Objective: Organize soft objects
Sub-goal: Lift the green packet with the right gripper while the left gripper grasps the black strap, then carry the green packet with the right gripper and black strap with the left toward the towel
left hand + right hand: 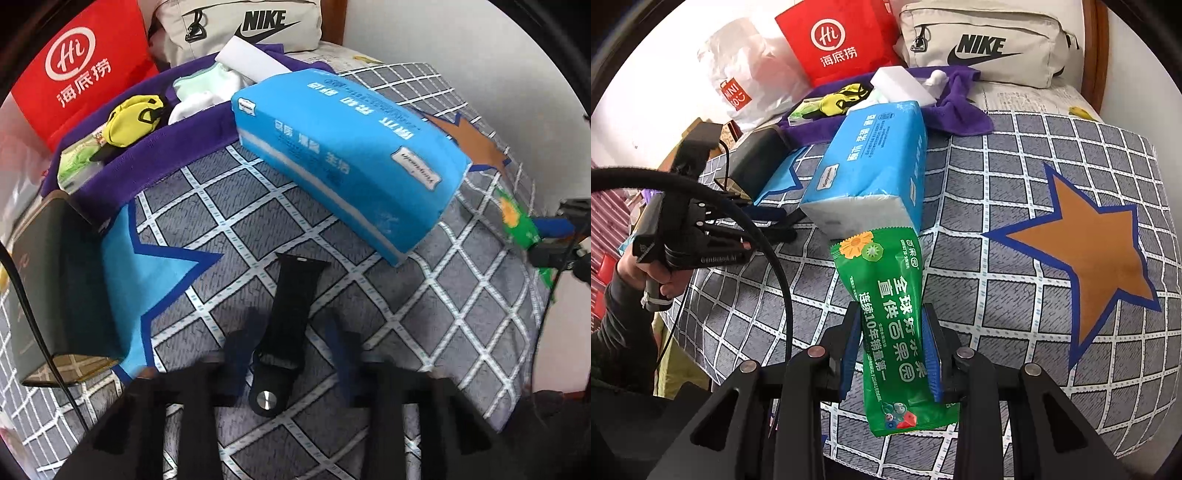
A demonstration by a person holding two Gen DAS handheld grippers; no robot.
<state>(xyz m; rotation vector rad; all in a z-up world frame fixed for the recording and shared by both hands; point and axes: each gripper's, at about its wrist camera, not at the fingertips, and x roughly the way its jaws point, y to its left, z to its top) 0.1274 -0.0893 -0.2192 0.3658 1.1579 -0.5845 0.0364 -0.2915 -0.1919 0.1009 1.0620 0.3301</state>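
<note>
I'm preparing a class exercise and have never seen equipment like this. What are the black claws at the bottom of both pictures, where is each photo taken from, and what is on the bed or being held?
A person holds a handheld claw in each hand, and each claw carries a camera looking along its fingers. The left claw is open around a black watch strap on the checked bedsheet. The right claw is shut on a green packet. Ahead lie a blue tissue pack and a purple cloth holding small items.

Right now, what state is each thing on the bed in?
Green packet: clamped in right gripper, off the bed.
Black watch strap: flat, between the open fingers of left gripper.
Blue tissue pack: lying on bedspread, sealed.
Purple cloth: spread out, holding small items.
</note>
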